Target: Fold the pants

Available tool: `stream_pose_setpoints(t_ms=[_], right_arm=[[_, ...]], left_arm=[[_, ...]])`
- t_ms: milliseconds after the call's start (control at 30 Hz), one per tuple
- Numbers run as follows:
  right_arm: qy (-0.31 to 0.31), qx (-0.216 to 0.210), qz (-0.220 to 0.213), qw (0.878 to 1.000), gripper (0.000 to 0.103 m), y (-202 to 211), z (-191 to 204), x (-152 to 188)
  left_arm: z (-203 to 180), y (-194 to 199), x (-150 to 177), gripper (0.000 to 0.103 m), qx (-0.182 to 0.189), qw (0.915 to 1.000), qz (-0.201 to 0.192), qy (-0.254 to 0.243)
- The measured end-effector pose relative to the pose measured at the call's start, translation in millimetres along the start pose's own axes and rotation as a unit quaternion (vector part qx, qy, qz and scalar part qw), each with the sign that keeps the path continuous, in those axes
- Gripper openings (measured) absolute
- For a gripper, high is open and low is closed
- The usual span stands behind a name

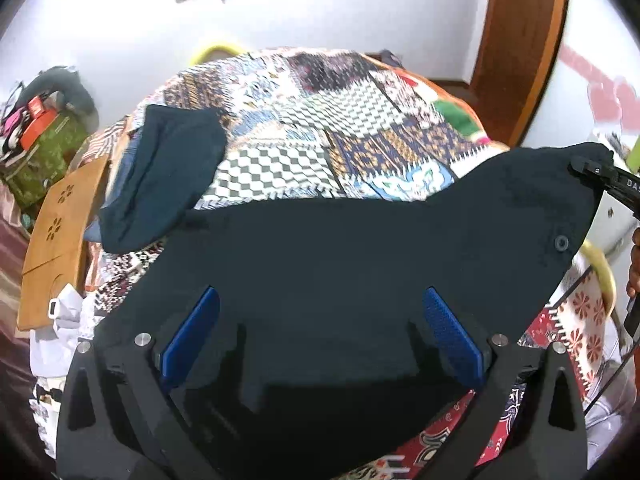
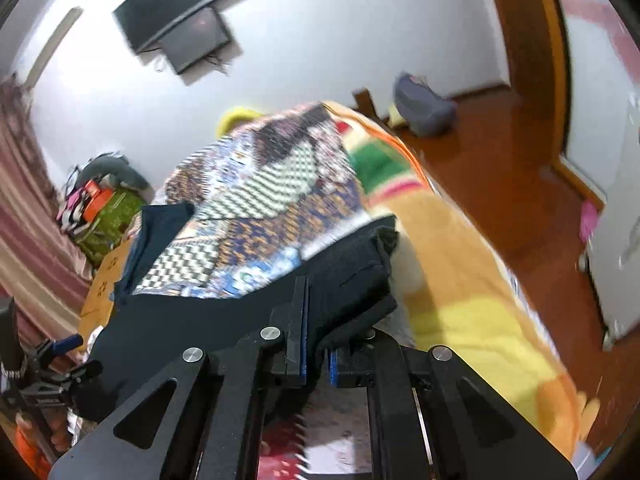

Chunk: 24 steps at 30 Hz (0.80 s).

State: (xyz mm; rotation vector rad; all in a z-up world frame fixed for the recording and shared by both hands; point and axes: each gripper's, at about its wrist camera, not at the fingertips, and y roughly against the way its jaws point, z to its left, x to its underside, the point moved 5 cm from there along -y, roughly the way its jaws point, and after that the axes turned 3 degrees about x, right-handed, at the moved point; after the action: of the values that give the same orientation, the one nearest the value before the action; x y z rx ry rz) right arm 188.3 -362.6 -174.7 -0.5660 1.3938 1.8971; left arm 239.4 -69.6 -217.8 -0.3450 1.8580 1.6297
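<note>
Pants [image 1: 340,248], dark and limp, lay across the patchwork bed [image 1: 320,120], waistband at lower frame. Right hand-held gripper [image 2: 316,344] pinched one waist corner; left hand-held gripper [image 1: 320,332] stood wide, fabric between, seemingly ungripped. Soft cloth would sag; corners suit gripping.

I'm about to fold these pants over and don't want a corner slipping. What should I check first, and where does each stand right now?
1. Right gripper clamped on the pants: ok, jaws shut on a bunched edge.
2. Left gripper clamped too: not ok, blue pads stand wide apart with cloth between them.
3. Cloth lifted off the patchwork quilt: cannot tell.
4. Far pant end lying flat: not ok, rumpled.
5. Quilt ahead free for the fold: ok.
</note>
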Motion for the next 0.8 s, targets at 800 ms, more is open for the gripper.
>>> stream_pose_setpoints(t_ms=[800], right_arm=[[0.21, -0.171, 0.057, 0.961, 0.006, -59, 248, 39]], left_arm=[[118, 88, 29, 0.103, -0.049, 0.9881, -0.078, 0.123]])
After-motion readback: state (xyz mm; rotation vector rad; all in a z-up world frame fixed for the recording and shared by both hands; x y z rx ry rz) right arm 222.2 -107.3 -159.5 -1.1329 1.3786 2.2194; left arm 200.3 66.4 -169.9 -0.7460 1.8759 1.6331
